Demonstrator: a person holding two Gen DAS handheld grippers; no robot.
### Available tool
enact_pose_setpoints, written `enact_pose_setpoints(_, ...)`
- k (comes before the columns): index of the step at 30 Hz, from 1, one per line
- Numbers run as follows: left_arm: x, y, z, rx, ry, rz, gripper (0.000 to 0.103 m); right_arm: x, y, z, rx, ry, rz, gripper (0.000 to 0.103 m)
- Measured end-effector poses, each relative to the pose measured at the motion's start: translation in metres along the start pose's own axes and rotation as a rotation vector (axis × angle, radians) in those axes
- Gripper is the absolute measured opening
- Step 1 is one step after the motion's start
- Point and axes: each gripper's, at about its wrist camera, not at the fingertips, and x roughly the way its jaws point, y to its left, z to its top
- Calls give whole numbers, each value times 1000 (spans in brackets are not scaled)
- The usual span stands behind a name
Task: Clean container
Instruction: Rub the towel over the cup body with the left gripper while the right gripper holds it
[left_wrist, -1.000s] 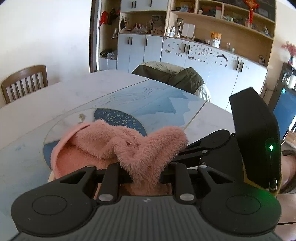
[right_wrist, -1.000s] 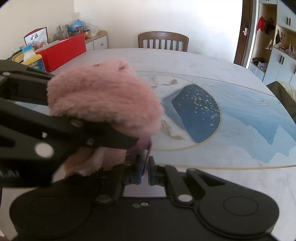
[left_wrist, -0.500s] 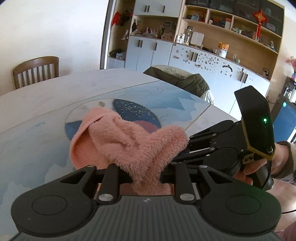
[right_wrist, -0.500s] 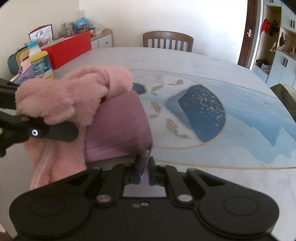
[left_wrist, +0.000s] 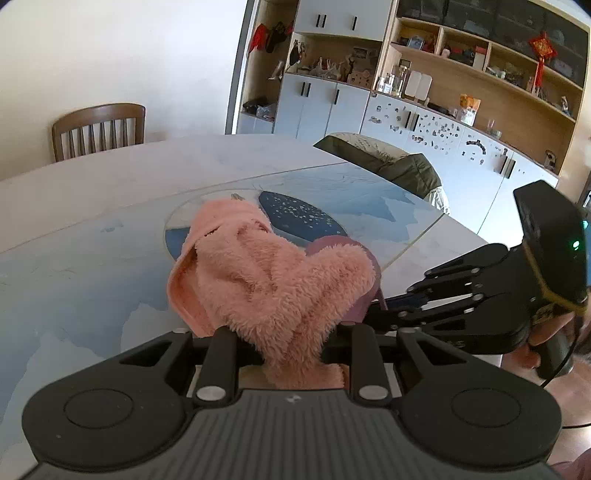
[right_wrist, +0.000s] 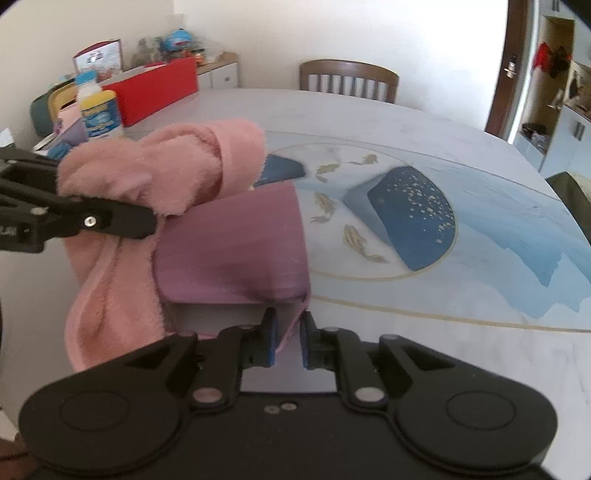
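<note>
A mauve plastic container (right_wrist: 236, 243) lies on its side above the table, its rim pinched by my right gripper (right_wrist: 287, 341), which is shut on its wall. A fluffy pink cloth (right_wrist: 162, 173) drapes over the container's left side and hangs down. My left gripper (left_wrist: 291, 347) is shut on that pink cloth (left_wrist: 273, 288), which hides its fingertips. In the left wrist view only a sliver of the container (left_wrist: 334, 243) shows behind the cloth, and the right gripper (left_wrist: 384, 314) reaches in from the right. In the right wrist view the left gripper's fingers (right_wrist: 107, 221) enter from the left.
The round marble table (right_wrist: 406, 155) has a blue painted inlay. A yellow-labelled bottle (right_wrist: 99, 114) and a red box (right_wrist: 155, 88) stand at its far left. Wooden chairs (left_wrist: 98, 131) sit at the far edge; a padded chair (left_wrist: 399, 166) and cabinets stand beyond.
The cloth has slid left off the container, baring its mauve side. Both grippers kept their hold; the left one drew back from the right one.
</note>
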Motion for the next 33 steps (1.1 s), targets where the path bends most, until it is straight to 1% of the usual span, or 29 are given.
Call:
enact_pose_setpoints(3,1,5,1,-11,0,6,23,-9,-5,-1,-17,-12,53,15)
enact_pose_setpoints(7,3,8,3,-11,-4,45,23,-26,-8,2,-76,-67,92,23)
enact_pose_setpoints(9,5,12,5,-21,-2,52,23,-31,-8,6,-110,-91,100,29)
enact_pose_setpoints(11,7,15,6,-23,-2,58,23,-32,-7,10,-133,-109,109,33)
enact_pose_setpoints(16,12,18,10,-33,-4,70,23,-24,-11,19,-122,-130,158,36)
enact_pose_setpoints(19,14,18,11,-29,-6,84,23,-18,-17,21,-98,-149,189,35)
enact_pose_setpoints(20,14,18,12,-31,-5,88,23,-17,-19,20,-94,-156,192,33)
enact_pose_setpoints(21,14,17,12,-34,-3,91,23,-17,-20,20,-93,-162,194,25)
enact_pose_setpoints(22,14,16,13,-37,0,91,23,-17,-21,19,-88,-160,198,23)
enact_pose_setpoints(24,11,10,16,-28,-2,70,24,-17,-23,15,-74,-147,227,19)
enact_pose_setpoints(26,7,2,20,-16,-16,38,24,-19,-18,11,-92,-155,222,17)
enact_pose_setpoints(28,2,-11,26,-14,-36,-16,23,-22,-13,8,-105,-171,216,15)
enact_pose_setpoints(31,-1,-39,34,26,-56,-100,23,-24,-7,7,-110,-179,211,14)
enact_pose_setpoints(33,5,-55,37,59,-50,-131,23,-24,-4,8,-108,-183,208,13)
